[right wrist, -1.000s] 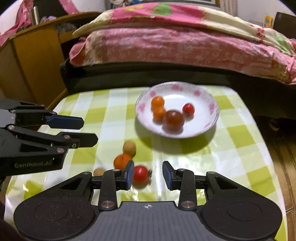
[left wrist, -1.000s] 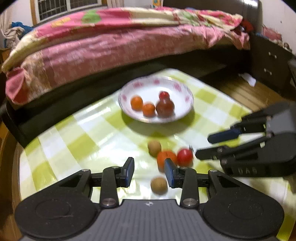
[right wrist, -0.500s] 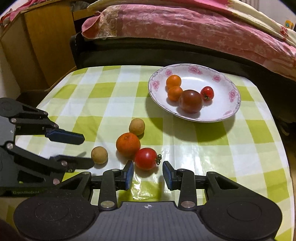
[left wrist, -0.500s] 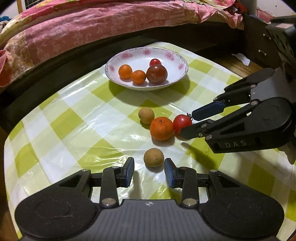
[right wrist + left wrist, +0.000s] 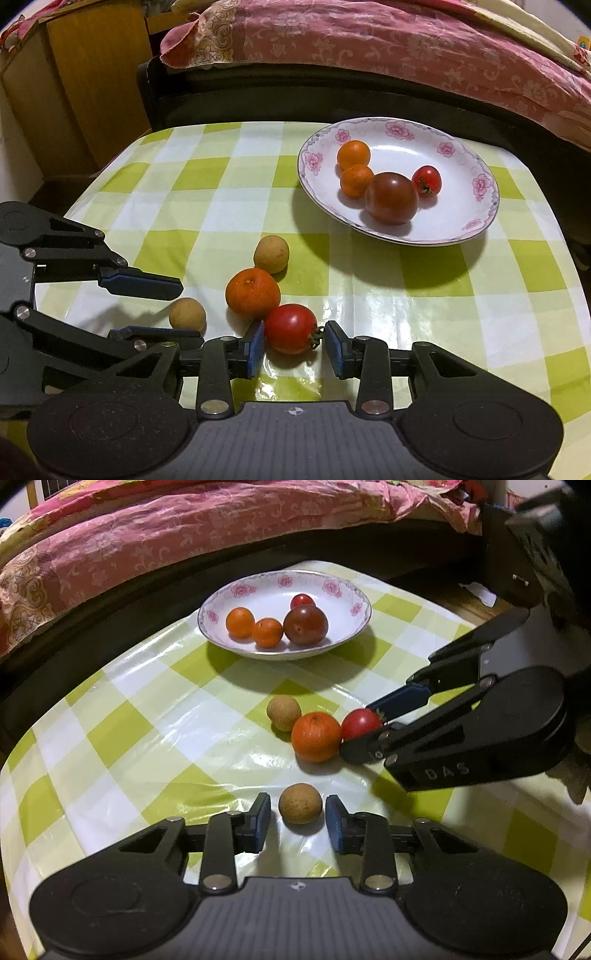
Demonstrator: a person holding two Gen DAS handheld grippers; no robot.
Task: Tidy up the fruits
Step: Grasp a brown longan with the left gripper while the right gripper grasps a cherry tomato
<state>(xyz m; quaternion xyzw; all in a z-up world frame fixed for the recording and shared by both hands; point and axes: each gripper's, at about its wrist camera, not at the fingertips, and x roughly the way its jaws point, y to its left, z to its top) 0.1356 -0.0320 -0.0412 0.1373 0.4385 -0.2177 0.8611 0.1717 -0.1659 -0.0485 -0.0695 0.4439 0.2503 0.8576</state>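
Note:
A white floral plate (image 5: 354, 627) (image 5: 476, 218) holds two small oranges, a dark tomato and a small red tomato. On the checked cloth lie a tan round fruit (image 5: 283, 713) (image 5: 271, 254), an orange (image 5: 316, 736) (image 5: 253, 293), a red tomato (image 5: 361, 724) (image 5: 291, 328) and a second tan fruit (image 5: 300, 804) (image 5: 187, 314). My left gripper (image 5: 297, 823) (image 5: 181, 310) is open with its jaws on either side of the second tan fruit. My right gripper (image 5: 294, 345) (image 5: 364, 725) is open with its jaws on either side of the red tomato.
A bed with a pink quilt (image 5: 184, 535) (image 5: 369, 48) runs along the table's far side. A wooden cabinet (image 5: 85, 81) stands at the far left. A dark drawer unit (image 5: 517, 568) stands at the far right. The table edge curves close at both sides.
Both grippers moved forward and down toward the loose fruits. The left jaws now flank the near tan fruit and the right jaws flank the red tomato. No fruit has moved.

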